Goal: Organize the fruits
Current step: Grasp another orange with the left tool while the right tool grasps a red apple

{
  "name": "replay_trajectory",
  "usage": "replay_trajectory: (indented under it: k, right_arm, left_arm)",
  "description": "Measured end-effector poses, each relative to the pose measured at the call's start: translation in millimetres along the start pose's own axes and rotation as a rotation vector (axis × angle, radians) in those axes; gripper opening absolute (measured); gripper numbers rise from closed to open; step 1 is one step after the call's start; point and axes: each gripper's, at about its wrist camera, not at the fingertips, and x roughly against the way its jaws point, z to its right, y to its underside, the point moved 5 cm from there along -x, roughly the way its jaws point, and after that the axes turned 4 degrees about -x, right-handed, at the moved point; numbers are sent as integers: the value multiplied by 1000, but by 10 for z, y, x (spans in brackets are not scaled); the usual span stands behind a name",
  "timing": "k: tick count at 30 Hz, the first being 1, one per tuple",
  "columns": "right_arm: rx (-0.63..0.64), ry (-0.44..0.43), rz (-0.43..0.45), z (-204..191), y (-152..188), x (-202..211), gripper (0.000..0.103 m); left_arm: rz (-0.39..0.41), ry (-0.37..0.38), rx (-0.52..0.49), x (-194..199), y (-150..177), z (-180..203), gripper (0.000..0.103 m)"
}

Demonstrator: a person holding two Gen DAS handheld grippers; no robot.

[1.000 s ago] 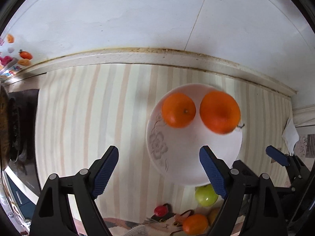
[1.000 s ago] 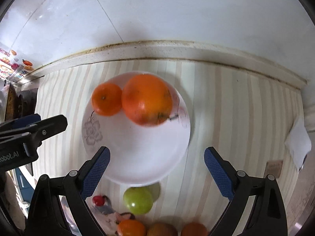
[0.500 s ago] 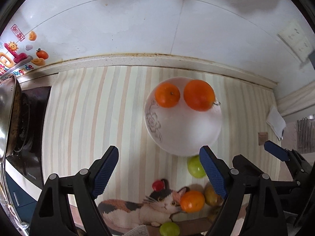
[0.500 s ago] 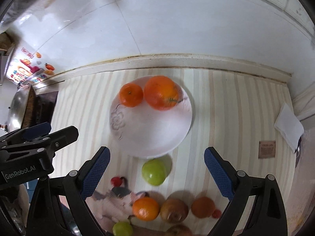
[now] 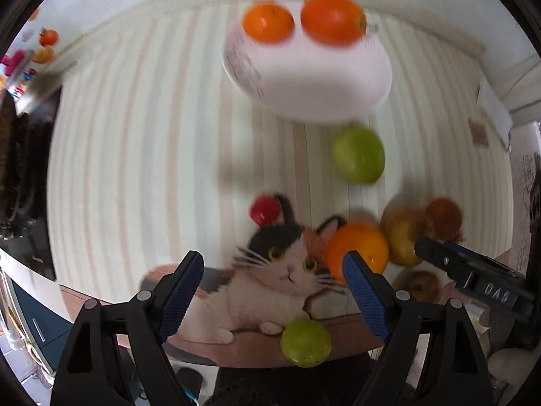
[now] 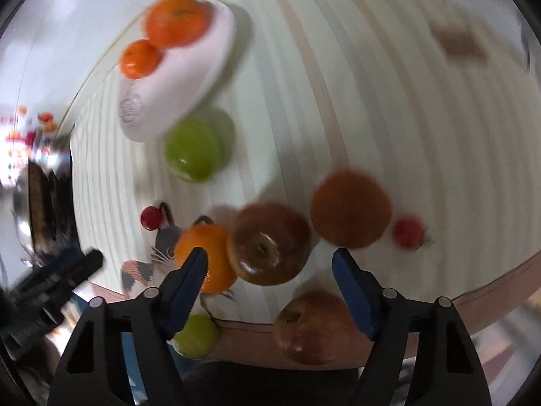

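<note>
A brown apple (image 6: pixel 268 244) lies between the closing right tool (image 6: pixel 270 270).

One white plate (image 6: pixel 189 77) stands far on the striped cloth and holds two oranges (image 6: pixel 175 20), a large and a small one. Off the plate lie two more oranges (image 6: pixel 350 213), two green fruits (image 6: pixel 192 150), two reddish-brown apples (image 6: pixel 270 243) and two small red fruits (image 6: pixel 407 233), one left and one right.
</note>
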Motion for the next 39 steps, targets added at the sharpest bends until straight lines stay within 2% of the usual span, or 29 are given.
replay_trajectory:
  k: [4,5,6,10,21,26,28,30,32,36,39]
  right_arm:
    - [-69,-68,-7,68,-31,-211,76]
    - [-79,-76,-6,58,-53,-254,71]
    - [-81,-62,7,67,-58,-287,67]
    - [-47,-15,60,63,-14,-254,66]
    - [-88,-4,45,286,42,-181,66]
    - [-97,0,44,337,36,-168,66]
    - [-104,-5,39,352,29,-168,66]
    - [-101,-1,38,358,24,-165,66]
    - [-98,3,38,352,24,-168,66]
    - [-100,3,37,347,26,-174,66]
    - [-89,9,37,328,29,-175,66]
  left_arm:
    - [-44,8,-19,-207,84,109,84]
    - [-56,15,-27,-257,95,154,84]
    - [-61,24,-32,-284,110,187,84]
    - [-69,37,-77,-353,107,352,84]
    - [-74,59,-297,-525,33,985,86]
    - [-79,85,-363,-583,50,1178,84]
    - [-75,93,-377,-591,29,1270,80]
    - [-78,141,-374,-604,21,1303,62]
    - [-80,179,-363,-566,-15,1368,55]
    - [-47,128,-384,-537,-20,1403,54]
    - [-22,60,-370,-513,15,1174,54]
